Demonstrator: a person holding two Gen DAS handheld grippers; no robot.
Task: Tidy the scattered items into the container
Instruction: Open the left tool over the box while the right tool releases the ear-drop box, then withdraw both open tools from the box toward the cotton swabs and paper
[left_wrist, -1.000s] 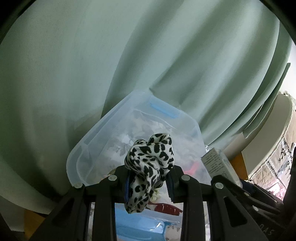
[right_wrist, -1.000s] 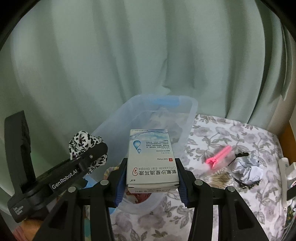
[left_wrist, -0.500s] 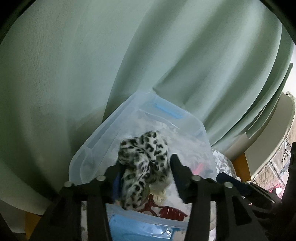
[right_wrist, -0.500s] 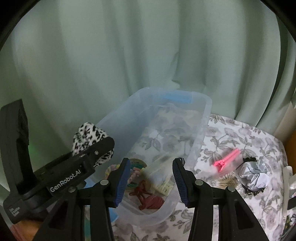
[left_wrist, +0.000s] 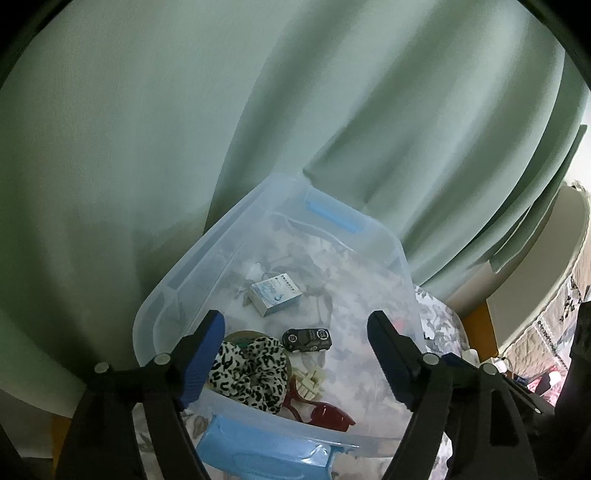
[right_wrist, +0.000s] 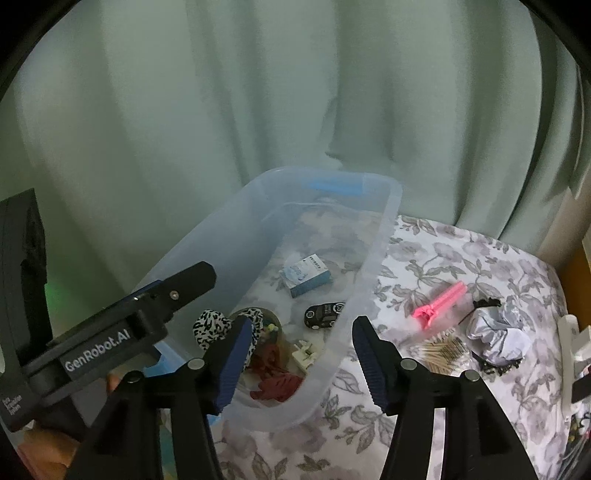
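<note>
The clear plastic bin (left_wrist: 192, 254) with blue handles lies below both grippers. My left gripper (left_wrist: 295, 325) hovers over its near end, its jaws opening wide with nothing between them. The leopard-print scrunchie (left_wrist: 251, 369) rests on the bin floor by the left finger. The eye-drops box (left_wrist: 275, 293) lies farther in, near a black toy car (left_wrist: 306, 339). My right gripper (right_wrist: 302, 325) hangs over the bin's right wall (right_wrist: 373, 254), jaws opening and empty. From there I see the box (right_wrist: 304, 275), the car (right_wrist: 325, 314) and the scrunchie (right_wrist: 210, 325) inside.
A red claw clip (left_wrist: 325, 410) and a cream clip (left_wrist: 310, 380) also lie in the bin. On the floral cloth to its right are a pink clip (right_wrist: 441, 301), a silver scrunchie (right_wrist: 495, 328), cotton swabs (right_wrist: 443, 350) and a black hair clip (right_wrist: 487, 303). A green curtain hangs behind.
The left jaws spread and the leopard scrunchie dropped into the bin. The right jaws let go of the eye-drops box, which now lies in the bin, and widened.
</note>
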